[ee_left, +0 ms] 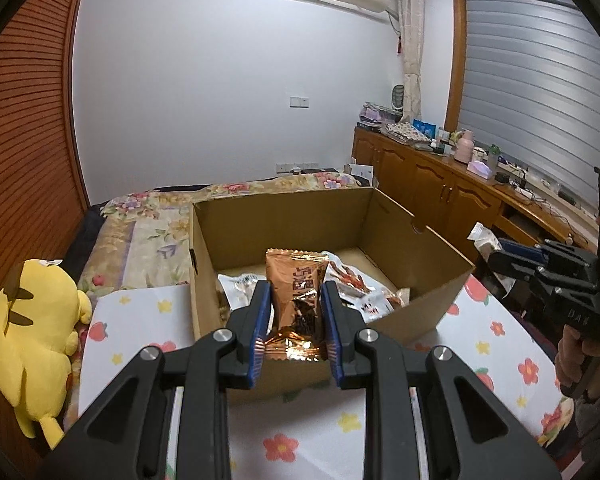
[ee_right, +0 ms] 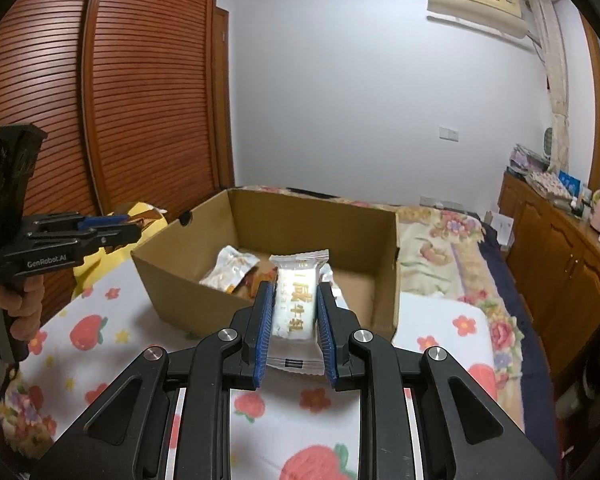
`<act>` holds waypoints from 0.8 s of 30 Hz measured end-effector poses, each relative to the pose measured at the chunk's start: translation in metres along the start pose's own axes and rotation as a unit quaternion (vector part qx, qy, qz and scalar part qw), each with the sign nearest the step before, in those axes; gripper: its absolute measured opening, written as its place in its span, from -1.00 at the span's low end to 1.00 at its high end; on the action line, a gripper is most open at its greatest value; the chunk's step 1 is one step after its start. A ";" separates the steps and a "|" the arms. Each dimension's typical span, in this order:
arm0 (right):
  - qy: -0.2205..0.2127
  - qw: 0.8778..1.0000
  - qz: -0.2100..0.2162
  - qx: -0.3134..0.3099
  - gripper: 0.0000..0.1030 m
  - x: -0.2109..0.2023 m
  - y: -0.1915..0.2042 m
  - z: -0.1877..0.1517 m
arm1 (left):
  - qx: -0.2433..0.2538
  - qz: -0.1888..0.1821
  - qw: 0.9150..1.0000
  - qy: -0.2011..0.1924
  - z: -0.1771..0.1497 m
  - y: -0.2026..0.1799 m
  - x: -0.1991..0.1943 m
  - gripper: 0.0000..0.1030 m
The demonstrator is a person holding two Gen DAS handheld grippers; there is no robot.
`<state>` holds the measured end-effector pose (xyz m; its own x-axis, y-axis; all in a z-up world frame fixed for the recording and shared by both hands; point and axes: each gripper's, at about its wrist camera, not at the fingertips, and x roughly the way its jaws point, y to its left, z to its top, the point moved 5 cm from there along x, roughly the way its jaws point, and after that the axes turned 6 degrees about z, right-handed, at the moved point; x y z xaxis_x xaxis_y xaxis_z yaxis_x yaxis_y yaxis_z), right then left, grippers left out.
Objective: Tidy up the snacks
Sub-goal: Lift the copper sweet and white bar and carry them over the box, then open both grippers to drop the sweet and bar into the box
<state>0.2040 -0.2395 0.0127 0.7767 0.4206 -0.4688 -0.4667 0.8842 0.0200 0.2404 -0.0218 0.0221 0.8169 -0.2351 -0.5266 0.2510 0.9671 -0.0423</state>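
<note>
The left gripper (ee_left: 296,316) grips a copper foil snack pack (ee_left: 296,296) between its blue pads, held over the near edge of the open cardboard box (ee_left: 440,248) on the flowered cloth (ee_left: 500,344). The right gripper (ee_right: 292,318) clamps a white snack pack (ee_right: 296,304) at the box's near wall; other packets (ee_right: 230,268) lie inside the box

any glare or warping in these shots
Left wrist view: glare on the copper foil packet held in the left tool, and the wardrobe edge bows. Right wrist view: white packet in the right tool looks washed out.
</note>
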 end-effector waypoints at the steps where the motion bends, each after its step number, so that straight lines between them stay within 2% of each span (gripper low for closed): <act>1: 0.000 1.000 0.001 -0.001 -0.61 0.004 -0.001 0.002 | -0.001 0.001 1.000 0.001 0.003 0.001 0.005 -0.55; 9: 0.011 1.000 0.011 -0.009 -0.61 0.046 -0.015 0.014 | 0.011 0.006 1.000 0.019 0.017 0.002 0.048 -0.55; 18: 0.034 0.999 0.033 0.008 -0.61 0.092 -0.034 0.011 | 0.021 0.003 0.998 0.053 0.011 -0.005 0.086 -0.55; 24: 0.051 0.997 0.063 0.008 -0.61 0.116 -0.026 0.015 | 0.027 0.008 0.996 0.079 0.003 -0.008 0.097 -0.54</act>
<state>0.3124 -0.2106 -0.0288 0.6652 0.5056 -0.5494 -0.5496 0.8297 0.0981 0.3198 -0.0523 -0.0259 0.7301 -0.1965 -0.6545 0.2685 0.9632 0.0103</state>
